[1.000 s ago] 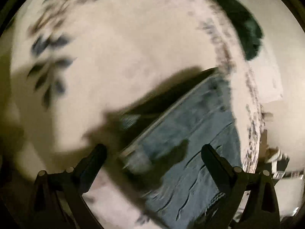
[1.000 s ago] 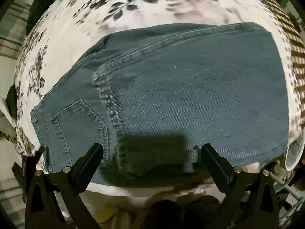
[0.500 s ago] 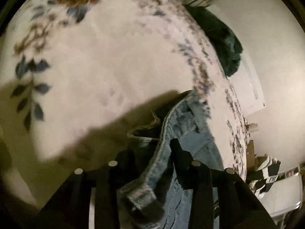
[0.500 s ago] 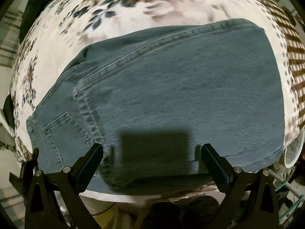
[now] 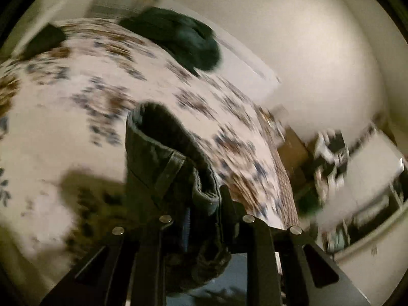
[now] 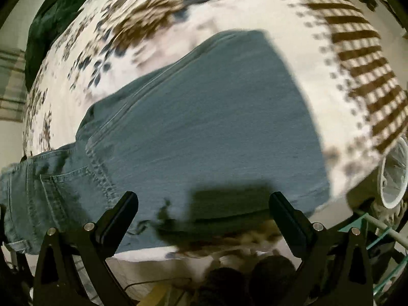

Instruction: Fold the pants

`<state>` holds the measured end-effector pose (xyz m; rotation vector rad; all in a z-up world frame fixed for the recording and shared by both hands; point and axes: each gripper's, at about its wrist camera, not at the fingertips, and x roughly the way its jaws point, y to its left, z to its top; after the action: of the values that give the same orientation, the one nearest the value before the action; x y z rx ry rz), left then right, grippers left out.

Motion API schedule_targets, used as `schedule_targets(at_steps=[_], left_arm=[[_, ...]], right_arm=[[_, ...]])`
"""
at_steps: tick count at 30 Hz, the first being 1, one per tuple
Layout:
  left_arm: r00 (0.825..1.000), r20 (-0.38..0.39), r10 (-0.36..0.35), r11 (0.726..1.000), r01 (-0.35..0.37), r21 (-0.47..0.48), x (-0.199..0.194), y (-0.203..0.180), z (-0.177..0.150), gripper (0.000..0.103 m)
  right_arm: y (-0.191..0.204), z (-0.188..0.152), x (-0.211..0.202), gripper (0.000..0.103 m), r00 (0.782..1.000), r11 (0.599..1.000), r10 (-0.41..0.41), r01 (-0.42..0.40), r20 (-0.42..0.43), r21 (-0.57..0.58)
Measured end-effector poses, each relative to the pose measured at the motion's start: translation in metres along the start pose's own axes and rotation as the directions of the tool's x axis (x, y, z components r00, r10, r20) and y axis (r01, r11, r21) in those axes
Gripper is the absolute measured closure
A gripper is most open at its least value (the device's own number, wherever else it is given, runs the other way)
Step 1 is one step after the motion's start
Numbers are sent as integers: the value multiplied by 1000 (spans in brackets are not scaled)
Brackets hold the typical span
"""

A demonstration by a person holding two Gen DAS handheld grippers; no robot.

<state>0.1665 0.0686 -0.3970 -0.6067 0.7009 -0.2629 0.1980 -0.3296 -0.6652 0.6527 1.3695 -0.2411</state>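
Denim was seen bunched between the two fingers of the left gripper [image 5: 204, 219] in the left wrist view. The jaws were drawn nearly together, and a thick fold of the pants [image 5: 163, 163], with a belt loop showing, was clamped between them and stood up ahead of the fingertips. The fold was raised clear of the flowered bedspread [image 5: 63, 117], which lay blurred behind it. One dark green garment [image 5: 188, 40] was heaped at the far edge of the bed, against the pale wall. Clutter at the right was too blurred to be named.

In the right wrist view, the right gripper [image 6: 204, 206] was held with its jaws spread wide, and nothing was gripped or touched by the two fingers. One pair of pants [image 6: 204, 127] was spread flat on the bedspread [image 6: 318, 51] below them, reaching from the left edge of the frame to the near right corner of the bed. One back pocket [image 6: 68, 199] was counted at the left, beside a stitched seam. The dark green garment [image 6: 51, 23] was seen at the upper left, and one white cup-like object [image 6: 394, 176] at the right, just off the bed's edge.
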Motion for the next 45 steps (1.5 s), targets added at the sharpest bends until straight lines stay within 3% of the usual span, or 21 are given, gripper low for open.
schedule_targets(at_steps=[4,7,9,11,13,14,15,16,17,21,23,28,30,31,32,33,38,42,45], left_arm=[[987,-147,-67,993,81,87,48,-48,-42,86],[960,-275,-55,986,95,137,82,-70,-75,86],[930,-368,-20,984,83,156,99,-79,-88,85],[914,-406,-11,986,77,146,99,-85,-89,82],[911,-413,-3,989,63,132,94,-87,-82,79],[913,-408,22,990,37,137,90,-86,-76,72],[913,-405,58,988,6,155,85,-86,-75,46],[906,-407,114,983,-42,181,82,-84,-70,12],[900,-411,145,979,-71,190,81,-82,-70,6],[888,-381,259,959,-190,209,78,-45,-51,6],[869,-371,326,941,-259,219,81,-22,-42,6],[834,-345,431,901,-377,214,85,19,-26,6],[825,-340,451,891,-397,219,88,27,-24,6],[816,-344,464,885,-411,220,89,32,-24,6],[813,-349,467,884,-415,215,88,35,-24,6],[807,-356,470,882,-421,211,89,38,-25,6],[791,-388,473,881,-429,199,89,39,-29,6],[799,-401,449,894,-396,213,87,24,-30,6],[807,-413,422,907,-368,207,88,11,-30,6]], right_arm=[[-43,6,-27,0,999,999,-12,11,41,37],[-70,12,-34,0,999,998,-25,22,46,60],[-82,14,-36,0,999,998,-21,18,44,67],[-91,18,-36,0,999,998,10,-12,40,62],[-91,21,-37,0,998,997,55,-57,41,43],[-89,23,-36,0,995,994,99,-100,32,32],[-86,26,-35,0,987,987,161,-161,17,22],[-77,28,-32,0,979,979,203,-203,1,9],[-70,32,-29,0,972,972,234,-234,-13,-9],[-22,48,-12,0,931,924,355,-363,-86,-117],[4,54,2,0,919,902,374,-391,-124,-184],[53,64,63,0,946,904,242,-301,-216,-303],[60,61,76,3,952,910,220,-279,-212,-305],[62,59,77,5,955,911,221,-275,-198,-307],[66,55,76,23,953,906,239,-288,-187,-312],[68,51,74,48,955,905,238,-285,-179,-317],[57,43,54,87,971,928,230,-237,-59,-288],[48,38,10,90,972,937,233,-217,26,-275],[17,45,-26,90,967,953,238,-216,88,-211]])
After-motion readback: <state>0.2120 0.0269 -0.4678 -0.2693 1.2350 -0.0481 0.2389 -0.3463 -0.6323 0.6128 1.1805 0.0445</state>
